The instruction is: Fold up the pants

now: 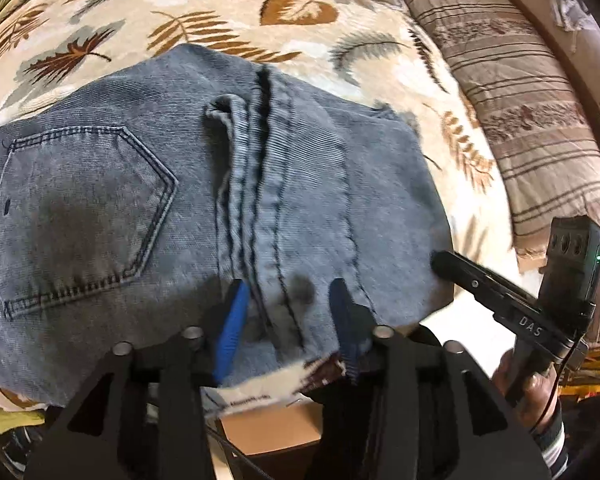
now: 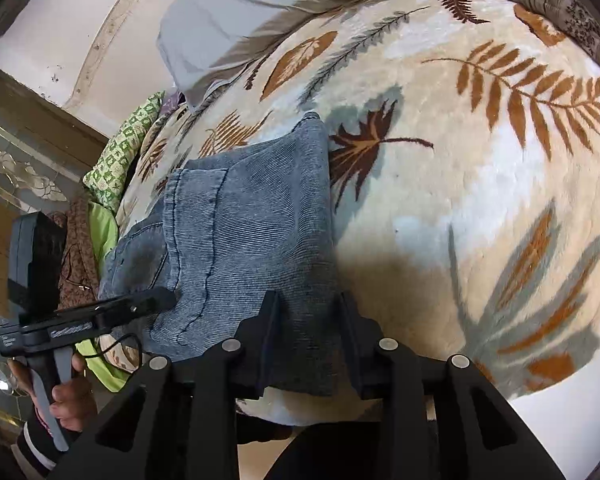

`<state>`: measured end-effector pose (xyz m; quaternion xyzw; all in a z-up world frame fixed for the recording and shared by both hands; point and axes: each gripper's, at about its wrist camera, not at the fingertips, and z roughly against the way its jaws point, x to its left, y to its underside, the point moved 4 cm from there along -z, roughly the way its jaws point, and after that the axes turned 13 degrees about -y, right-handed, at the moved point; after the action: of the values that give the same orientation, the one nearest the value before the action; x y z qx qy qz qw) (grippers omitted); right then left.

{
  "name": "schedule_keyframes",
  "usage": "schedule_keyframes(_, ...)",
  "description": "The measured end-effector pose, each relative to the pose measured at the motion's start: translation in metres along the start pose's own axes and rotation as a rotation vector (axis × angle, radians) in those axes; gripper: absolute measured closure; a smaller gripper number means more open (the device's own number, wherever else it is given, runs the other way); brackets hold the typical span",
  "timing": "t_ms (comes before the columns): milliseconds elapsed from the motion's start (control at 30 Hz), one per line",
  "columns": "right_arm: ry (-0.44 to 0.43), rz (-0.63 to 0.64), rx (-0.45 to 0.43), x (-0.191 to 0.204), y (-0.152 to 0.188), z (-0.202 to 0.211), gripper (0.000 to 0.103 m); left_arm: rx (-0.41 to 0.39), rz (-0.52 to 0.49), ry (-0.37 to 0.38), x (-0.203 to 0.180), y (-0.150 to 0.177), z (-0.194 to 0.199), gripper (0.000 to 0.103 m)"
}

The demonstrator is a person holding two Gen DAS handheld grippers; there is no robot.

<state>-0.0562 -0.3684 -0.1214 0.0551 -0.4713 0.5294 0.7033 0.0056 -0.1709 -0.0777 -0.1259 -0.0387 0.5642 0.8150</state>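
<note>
The pants (image 1: 180,184) lie folded flat on the leaf-print blanket (image 1: 340,40), likely so the fold sets, while the left gripper (image 1: 288,300) and right gripper (image 2: 310,320) hover with fingers spread over the near edge, grasping nothing
</note>
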Motion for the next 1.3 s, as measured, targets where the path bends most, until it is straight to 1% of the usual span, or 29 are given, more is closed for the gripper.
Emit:
schedule_keyframes(33,0.025,0.063,0.005,0.009,0.001,0.002,0.078,-0.007,-0.015,-0.01,-0.002,0.003,0.001,0.06)
schedule_keyframes(100,0.072,0.143,0.027,0.019,0.006,-0.001,0.085,0.002,-0.017,-0.021,-0.003,0.008,-0.005,0.06)
schedule_keyframes(167,0.118,0.18,0.044,0.017,0.011,-0.006,0.088,0.016,-0.008,-0.042,-0.001,0.016,-0.02,0.06)
schedule_keyframes(233,0.169,0.202,0.073,0.005,0.017,-0.016,0.088,-0.02,-0.018,-0.051,-0.003,0.019,-0.02,0.058)
schedule_keyframes(300,0.164,0.198,0.063,0.002,0.017,-0.018,0.087,-0.027,-0.04,-0.071,-0.006,0.02,-0.018,0.059)
schedule_keyframes(400,0.168,0.199,0.072,0.006,0.016,-0.015,0.086,-0.018,-0.047,-0.068,-0.006,0.018,-0.015,0.063)
schedule_keyframes(433,0.161,0.193,0.072,0.007,0.015,-0.013,0.084,-0.012,-0.049,-0.064,-0.006,0.018,-0.013,0.066)
schedule_keyframes(500,0.125,0.156,0.047,0.008,0.008,-0.004,0.082,-0.011,-0.039,-0.035,0.0,0.015,-0.005,0.067)
schedule_keyframes(600,0.051,0.088,-0.038,0.003,-0.013,0.015,0.082,-0.053,-0.012,0.002,0.01,-0.003,0.013,0.066)
schedule_keyframes(667,0.021,0.033,-0.086,-0.006,-0.031,0.019,0.08,-0.075,0.011,0.014,0.015,-0.025,0.021,0.063)
schedule_keyframes(700,0.012,0.014,-0.097,-0.01,-0.041,0.017,0.08,-0.081,0.027,0.011,0.018,-0.035,0.022,0.057)
schedule_keyframes(733,0.01,0.004,-0.101,-0.011,-0.047,0.013,0.08,-0.086,0.044,0.012,0.021,-0.048,0.022,0.049)
schedule_keyframes(767,0.008,-0.005,-0.104,-0.014,-0.056,0.008,0.08,-0.077,0.058,0.019,0.023,-0.06,0.018,0.046)
schedule_keyframes(800,0.0,-0.02,-0.104,-0.017,-0.066,0.001,0.079,-0.059,0.071,0.03,0.025,-0.07,0.013,0.046)
schedule_keyframes(833,-0.008,-0.033,-0.108,-0.018,-0.072,-0.005,0.079,-0.027,0.097,0.057,0.026,-0.081,0.005,0.046)
schedule_keyframes(900,-0.026,-0.065,-0.105,-0.024,-0.083,-0.016,0.073,0.014,0.126,0.082,0.026,-0.089,-0.007,0.046)
schedule_keyframes(933,-0.022,-0.082,-0.107,-0.027,-0.088,-0.023,0.073,0.038,0.134,0.093,0.023,-0.096,-0.014,0.046)
schedule_keyframes(967,-0.025,-0.091,-0.104,-0.029,-0.091,-0.027,0.073,0.047,0.138,0.088,0.022,-0.098,-0.017,0.046)
schedule_keyframes(1000,-0.029,-0.101,-0.093,-0.031,-0.095,-0.035,0.073,0.049,0.136,0.068,0.02,-0.1,-0.02,0.045)
schedule_keyframes(1067,-0.027,-0.098,-0.083,-0.033,-0.098,-0.043,0.073,0.046,0.114,0.05,0.015,-0.102,-0.022,0.044)
schedule_keyframes(1100,-0.027,-0.084,-0.068,-0.032,-0.099,-0.048,0.076,0.037,0.107,0.037,0.015,-0.102,-0.021,0.044)
schedule_keyframes(1133,-0.015,-0.062,-0.06,-0.03,-0.1,-0.051,0.08,0.024,0.1,0.039,0.014,-0.102,-0.019,0.045)
schedule_keyframes(1167,-0.02,-0.024,-0.055,-0.024,-0.1,-0.052,0.089,0.008,0.095,0.032,0.014,-0.102,-0.017,0.046)
schedule_keyframes(1200,-0.019,0.016,-0.057,-0.018,-0.101,-0.051,0.09,-0.011,0.092,0.015,0.016,-0.103,-0.015,0.053)
schedule_keyframes(1233,-0.008,0.05,-0.061,-0.015,-0.102,-0.049,0.091,-0.023,0.079,-0.039,0.017,-0.103,-0.017,0.063)
schedule_keyframes(1300,0.032,0.115,-0.066,-0.008,-0.102,-0.049,0.091,-0.01,0.06,-0.106,0.02,-0.103,-0.029,0.071)
